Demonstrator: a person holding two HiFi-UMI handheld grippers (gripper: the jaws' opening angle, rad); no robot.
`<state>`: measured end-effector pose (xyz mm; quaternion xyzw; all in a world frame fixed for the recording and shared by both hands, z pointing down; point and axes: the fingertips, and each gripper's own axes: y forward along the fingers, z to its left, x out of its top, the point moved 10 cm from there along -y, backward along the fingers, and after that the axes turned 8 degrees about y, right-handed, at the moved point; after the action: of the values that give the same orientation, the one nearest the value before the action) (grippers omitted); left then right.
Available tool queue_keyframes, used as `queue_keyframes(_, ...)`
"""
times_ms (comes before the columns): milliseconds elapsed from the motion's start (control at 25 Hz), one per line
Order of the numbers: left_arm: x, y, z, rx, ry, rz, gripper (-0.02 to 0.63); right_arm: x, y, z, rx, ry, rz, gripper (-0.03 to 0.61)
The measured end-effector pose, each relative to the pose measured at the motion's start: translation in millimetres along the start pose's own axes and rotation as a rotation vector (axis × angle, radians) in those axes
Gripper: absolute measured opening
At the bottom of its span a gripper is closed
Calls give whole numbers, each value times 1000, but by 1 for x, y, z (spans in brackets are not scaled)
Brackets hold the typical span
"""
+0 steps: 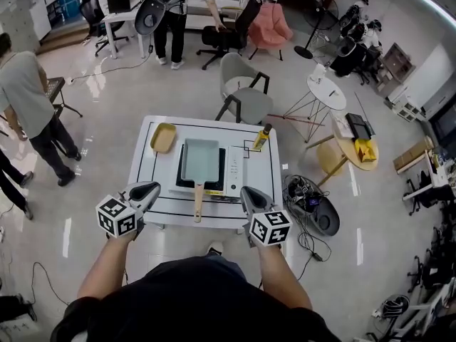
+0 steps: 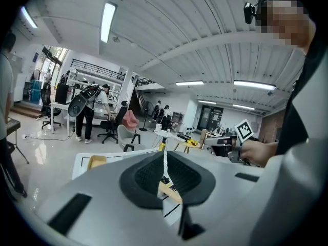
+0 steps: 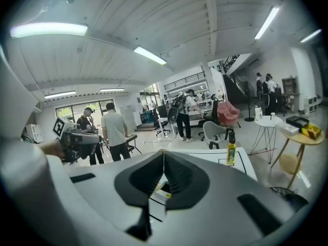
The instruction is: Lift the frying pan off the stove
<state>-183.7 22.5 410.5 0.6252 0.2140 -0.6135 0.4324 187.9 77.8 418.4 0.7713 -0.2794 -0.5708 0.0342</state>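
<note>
Left hand-held gripper and right hand-held gripper are pressed together, empty; spread one, then pinch the frying pan by its seemingly wooden handle.

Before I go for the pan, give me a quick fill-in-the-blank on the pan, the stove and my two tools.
The frying pan sits on the stove, its wooden handle pointing ___ the person.
The left tool and right tool are both ___, holding nothing.
In the head view, the yellow dish lies ___ of the frying pan.
Missing words: toward; shut; left.
</note>
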Motion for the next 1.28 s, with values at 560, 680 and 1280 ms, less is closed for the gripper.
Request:
queue_keyframes(560,8,49,5,67,-22,12,26,27,47,-47,66,-61,42,8)
queue_keyframes(680,13,56,3,89,-28,18,26,35,54,-57,86,-64,51,8)
queue_keyframes(1280,10,96,-7,144,-66,22,26,49,73,-99,146,-86,86,9)
